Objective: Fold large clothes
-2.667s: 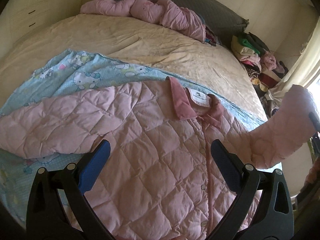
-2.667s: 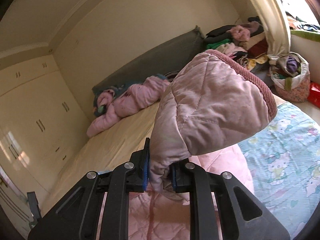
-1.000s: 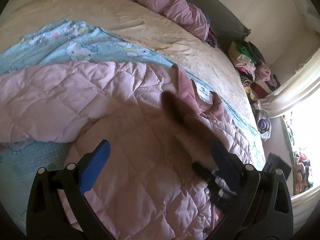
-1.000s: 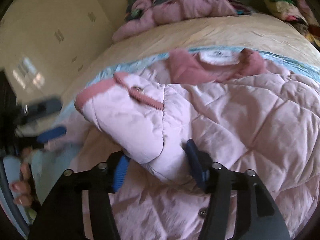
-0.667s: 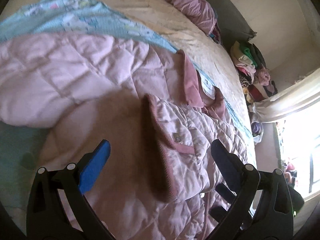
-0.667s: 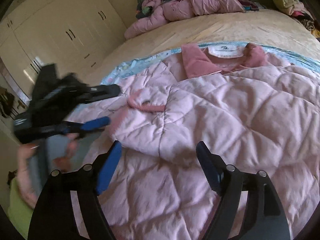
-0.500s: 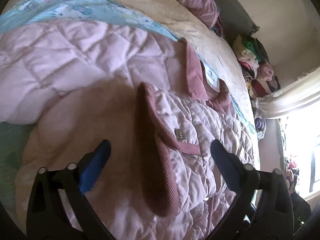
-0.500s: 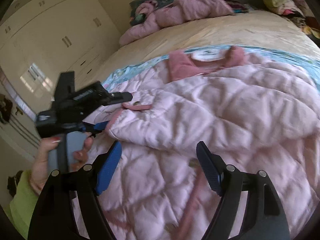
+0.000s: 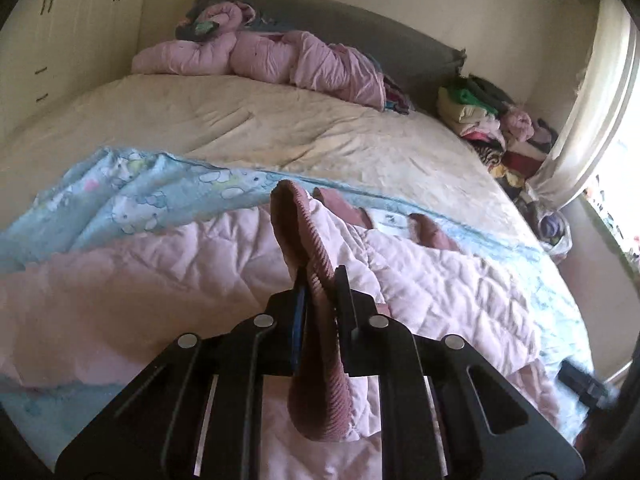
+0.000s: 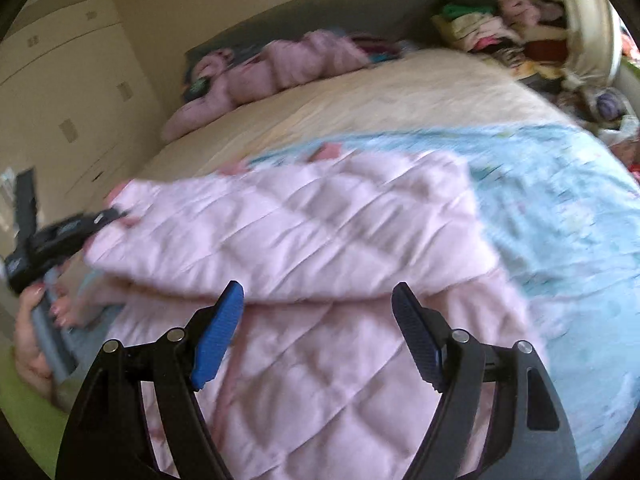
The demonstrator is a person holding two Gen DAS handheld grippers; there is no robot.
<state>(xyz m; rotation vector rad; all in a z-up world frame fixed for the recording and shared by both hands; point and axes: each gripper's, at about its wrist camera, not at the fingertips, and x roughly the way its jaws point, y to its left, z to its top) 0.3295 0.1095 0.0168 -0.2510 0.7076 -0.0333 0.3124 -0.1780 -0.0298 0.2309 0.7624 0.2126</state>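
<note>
A pink quilted jacket [image 9: 168, 276] lies spread on a blue printed sheet [image 9: 132, 192] on the bed. Its right sleeve is folded across the body [image 10: 288, 232]. My left gripper [image 9: 320, 284] is shut on that sleeve's ribbed dusty-pink cuff [image 9: 308, 248] and holds it above the jacket; it also shows at the left of the right wrist view [image 10: 100, 220]. My right gripper [image 10: 318, 308] is open and empty, hovering over the jacket's lower body [image 10: 320, 380]. The collar and its white label [image 9: 388, 220] lie beyond the cuff.
A bundled pink garment [image 9: 260, 60] lies at the head of the cream bed [image 9: 280, 128] by the grey headboard [image 9: 360, 36]. Stacked clothes [image 9: 488, 120] sit at the far right near a curtain [image 9: 592, 100]. Wardrobe doors [image 10: 60, 80] stand on the left.
The right gripper laid the sleeve across the jacket, let go and opened. The left gripper moved in and closed on the sleeve's cuff and now lifts it.
</note>
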